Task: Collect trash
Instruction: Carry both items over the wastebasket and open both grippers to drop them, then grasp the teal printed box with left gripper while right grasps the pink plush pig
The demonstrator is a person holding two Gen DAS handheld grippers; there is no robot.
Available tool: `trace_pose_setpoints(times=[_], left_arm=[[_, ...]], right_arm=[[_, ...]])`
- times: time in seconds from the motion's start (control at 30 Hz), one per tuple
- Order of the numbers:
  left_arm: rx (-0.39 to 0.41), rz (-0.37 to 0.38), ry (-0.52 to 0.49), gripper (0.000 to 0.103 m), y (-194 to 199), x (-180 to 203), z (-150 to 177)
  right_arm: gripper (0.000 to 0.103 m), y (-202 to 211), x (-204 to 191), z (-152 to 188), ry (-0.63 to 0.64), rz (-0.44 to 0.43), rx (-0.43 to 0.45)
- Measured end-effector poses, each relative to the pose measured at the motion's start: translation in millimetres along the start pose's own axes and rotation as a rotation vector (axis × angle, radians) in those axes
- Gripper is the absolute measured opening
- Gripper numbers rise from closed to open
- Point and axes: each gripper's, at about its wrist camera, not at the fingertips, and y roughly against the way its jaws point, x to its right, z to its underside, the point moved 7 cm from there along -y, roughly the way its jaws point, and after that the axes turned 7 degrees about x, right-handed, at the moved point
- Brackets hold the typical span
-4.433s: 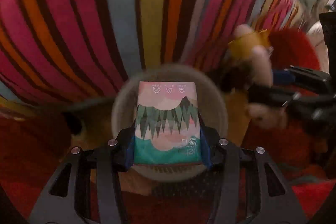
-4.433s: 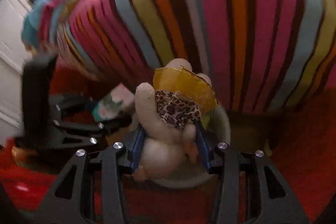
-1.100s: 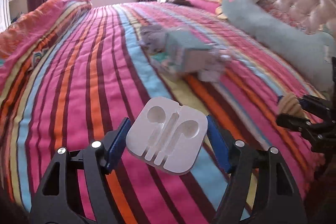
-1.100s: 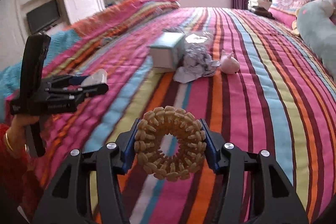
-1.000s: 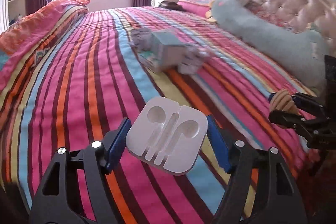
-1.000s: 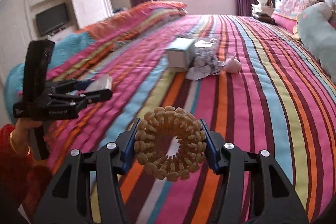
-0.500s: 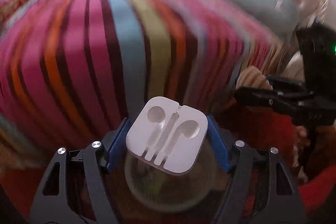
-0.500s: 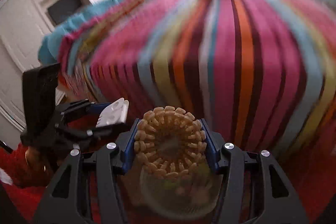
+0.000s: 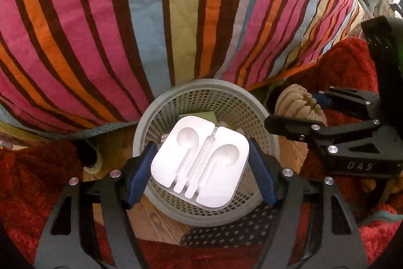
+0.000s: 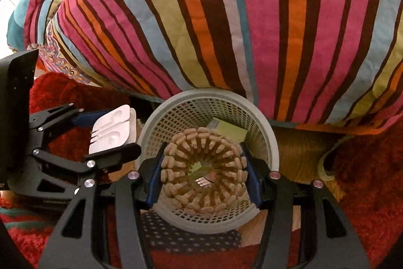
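Two pieces of trash hang over the grey mesh basket (image 9: 151,117), one in each tool. The left tool (image 9: 201,163) is clamped on a white earbud tray (image 9: 201,160), its blue pads pressing the tray's two opposite edges; the right tool (image 10: 204,168) grips a tan beaded ring (image 10: 204,168) across its outer rim. The tray looks like thin moulded plastic: light, fairly stiff and smooth, so it could slip or twist if pinched at a corner, and the flat side edges are the sound place to hold it. The ring seems light too, knobbly and probably a little springy, so a hold across its full width suits it best. Both should drop cleanly. A yellow-green box (image 10: 228,131) already lies inside the basket, which stands on the wooden floor (image 9: 151,221) tight against the striped bedspread (image 9: 126,17) hanging over the bed's edge. Red shaggy rug (image 10: 365,193) flanks it. With both tools crowded over one small opening, each is the other's main obstacle.
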Motion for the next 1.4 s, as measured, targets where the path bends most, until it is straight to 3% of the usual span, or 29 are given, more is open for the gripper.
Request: trace_pose_setpoints(times=[0.3,0.37,0.43,0.5,0.53,0.57,1.3,1.4], left_arm=[[-0.058,0.017,-0.015,0.071,-9.1,8.5,4.6],[-0.071,0.013,-0.020,0.071,-11.2,8.6,6.3],[-0.092,-0.004,-0.027,0.072,-15.6,8.1,8.5],[-0.107,-0.024,-0.035,0.078,-18.8,7.6,10.1],[-0.108,-0.036,-0.040,0.086,-19.4,7.3,10.2],[-0.105,-0.043,-0.042,0.087,-19.1,6.7,10.5],[-0.122,-0.019,0.031,0.087,-23.2,-5.3,11.3],[-0.082,-0.022,0.028,0.087,-14.5,-4.6,6.0]], right_arm=[[0.055,-4.8,21.0,17.6,-0.054,-0.008,-0.021],[0.059,-6.0,22.4,18.3,-0.064,-0.005,-0.023],[0.073,-7.7,23.0,19.5,-0.067,0.002,-0.026],[0.076,-7.7,23.5,20.4,-0.064,0.009,-0.031],[0.076,-7.8,23.5,20.8,-0.064,0.013,-0.033],[0.076,-7.3,24.2,21.0,-0.065,0.015,-0.034],[0.076,-11.9,27.5,19.7,-0.110,0.007,-0.047],[0.076,-5.2,24.7,16.7,-0.099,0.009,-0.021]])
